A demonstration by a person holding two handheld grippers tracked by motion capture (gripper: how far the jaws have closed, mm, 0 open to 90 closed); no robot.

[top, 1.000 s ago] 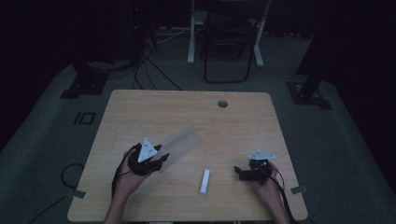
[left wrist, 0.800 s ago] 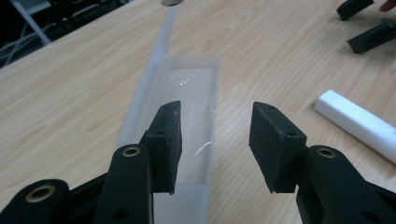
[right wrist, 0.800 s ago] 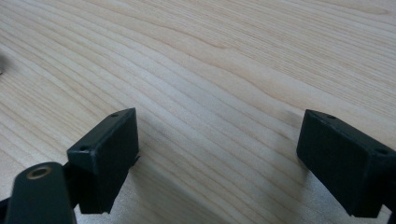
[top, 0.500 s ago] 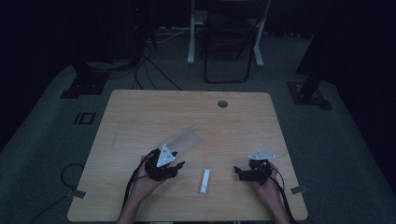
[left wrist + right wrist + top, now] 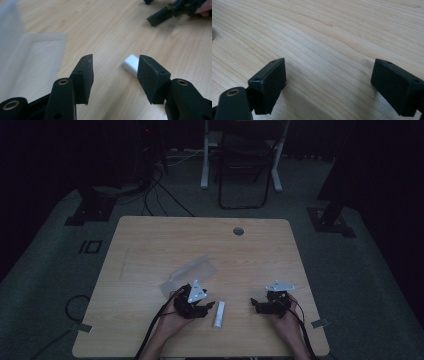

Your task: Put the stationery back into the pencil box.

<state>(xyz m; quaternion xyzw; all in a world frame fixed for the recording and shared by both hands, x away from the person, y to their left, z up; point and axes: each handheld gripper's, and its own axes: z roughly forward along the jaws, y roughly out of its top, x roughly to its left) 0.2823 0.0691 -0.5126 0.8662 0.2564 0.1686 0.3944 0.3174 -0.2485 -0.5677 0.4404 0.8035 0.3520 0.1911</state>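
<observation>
1. The left tongs (image 5: 209, 307) sit low over the wooden surface (image 5: 150, 245), jaws wide and just opening further, nothing gripped.
2. A small white block (image 5: 219, 314) lies just beside them, near a clear plastic bag (image 5: 190, 272).
3. The right tongs (image 5: 254, 304) gape wide, empty.

The room is dim, its far side lost in darkness. A light wooden table (image 5: 150, 240) with rounded corners stands on grey-green carpet floor (image 5: 45, 285); a round cable hole (image 5: 238, 231) sits near the table's far edge. Beyond the table stands a dark chair (image 5: 242, 170) between white frame legs (image 5: 205, 165). Black cables (image 5: 150, 190) trail beyond the table's far left corner, beside a dark stand base (image 5: 90, 210).
</observation>
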